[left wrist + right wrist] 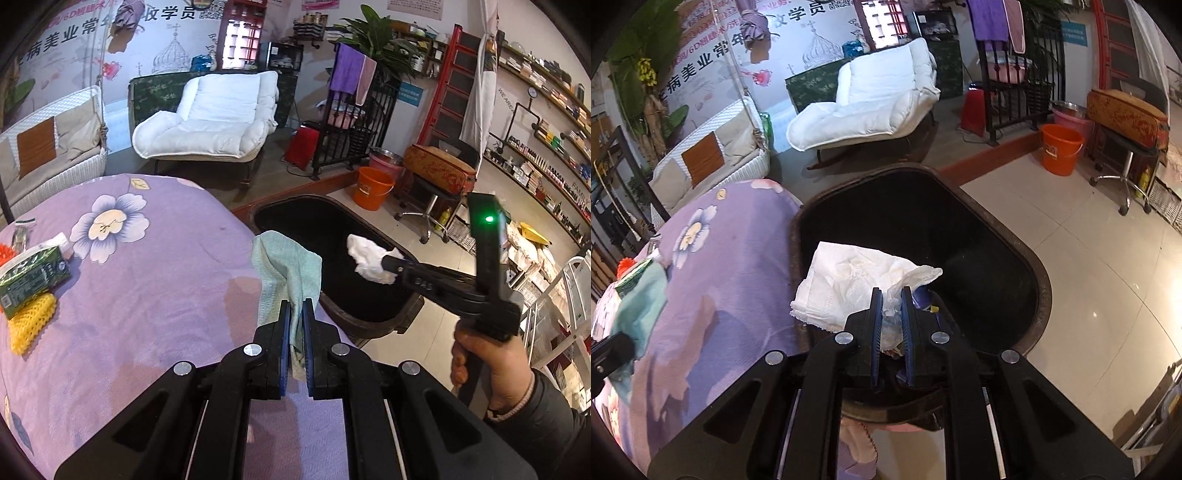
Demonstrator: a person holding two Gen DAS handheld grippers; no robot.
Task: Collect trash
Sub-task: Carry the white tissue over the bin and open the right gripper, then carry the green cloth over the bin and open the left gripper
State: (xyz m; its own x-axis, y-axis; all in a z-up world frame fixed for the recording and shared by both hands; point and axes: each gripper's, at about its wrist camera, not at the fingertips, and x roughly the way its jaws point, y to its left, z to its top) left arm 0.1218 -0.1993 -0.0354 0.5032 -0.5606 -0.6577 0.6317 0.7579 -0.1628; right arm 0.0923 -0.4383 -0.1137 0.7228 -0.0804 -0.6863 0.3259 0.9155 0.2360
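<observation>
Over the black bin (960, 229), right gripper (892, 295) clamps white tissue (849, 277), drop step; next needs jaws opened; left gripper (297, 306) pinches green cloth (284, 266).

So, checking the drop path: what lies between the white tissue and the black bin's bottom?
Nothing; right wrist view shows the white tissue over the black bin, interior bare.

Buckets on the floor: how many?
2: an orange bucket on the tiles by the black railing, and a pink bucket right behind it. Others may be hidden.
</observation>
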